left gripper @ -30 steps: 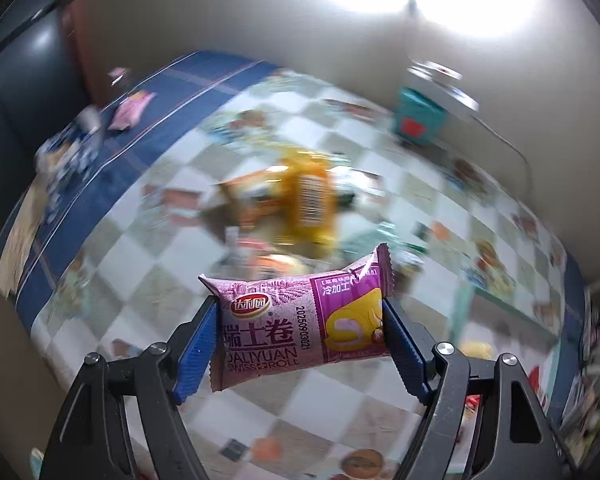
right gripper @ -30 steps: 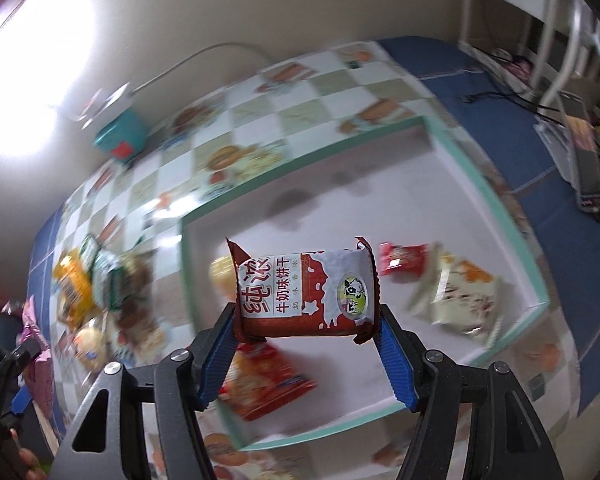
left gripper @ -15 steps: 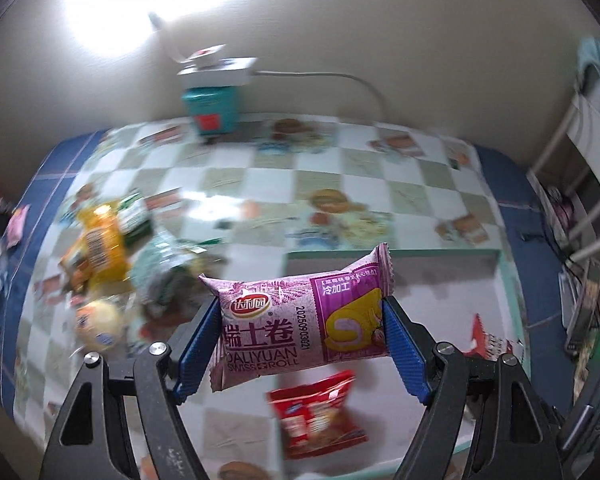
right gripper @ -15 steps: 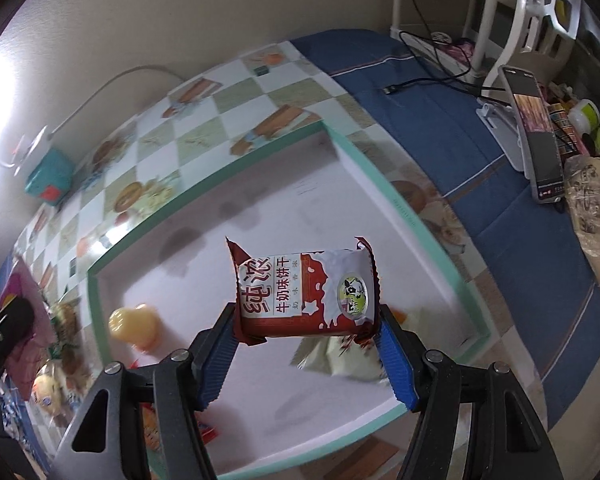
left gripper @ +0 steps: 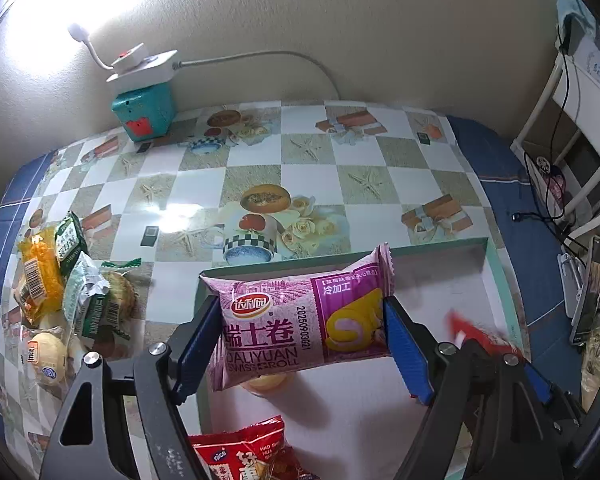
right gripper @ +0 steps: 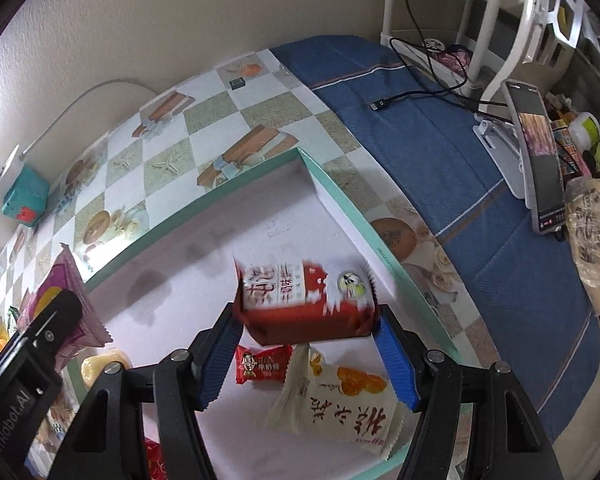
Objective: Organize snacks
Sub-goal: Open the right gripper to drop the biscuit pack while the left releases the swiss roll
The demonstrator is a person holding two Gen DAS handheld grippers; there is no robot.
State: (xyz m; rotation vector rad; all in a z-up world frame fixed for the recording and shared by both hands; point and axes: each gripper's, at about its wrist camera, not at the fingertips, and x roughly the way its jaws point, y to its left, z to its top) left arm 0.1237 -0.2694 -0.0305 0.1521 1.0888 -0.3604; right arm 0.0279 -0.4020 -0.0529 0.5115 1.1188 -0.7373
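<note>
My left gripper [left gripper: 302, 342] is shut on a purple Swiss roll packet [left gripper: 300, 328], held over the near left part of a white tray with a green rim [left gripper: 340, 258]. My right gripper [right gripper: 308, 354] has its jaws spread; the red and white milk biscuit packet [right gripper: 300, 300] between them is blurred and tilted, seemingly loose over the tray [right gripper: 236, 188]. In the tray lie a small red packet [right gripper: 262, 364], a cream packet with orange print [right gripper: 340, 404], a yellow pastry [right gripper: 100, 364] and a red snack bag [left gripper: 244, 452]. The left gripper [right gripper: 40, 332] shows at the right wrist view's left.
A pile of loose snacks [left gripper: 60, 292] lies on the checked tablecloth left of the tray. A teal box with a white power strip [left gripper: 144, 104] stands at the wall. A phone on a stand [right gripper: 536, 152], cables and a white rack are on the blue cloth to the right.
Both grippers moved further over the tray. The right gripper's jaws opened and the milk biscuit packet tilted and blurred between them. The left gripper kept its hold on the Swiss roll.
</note>
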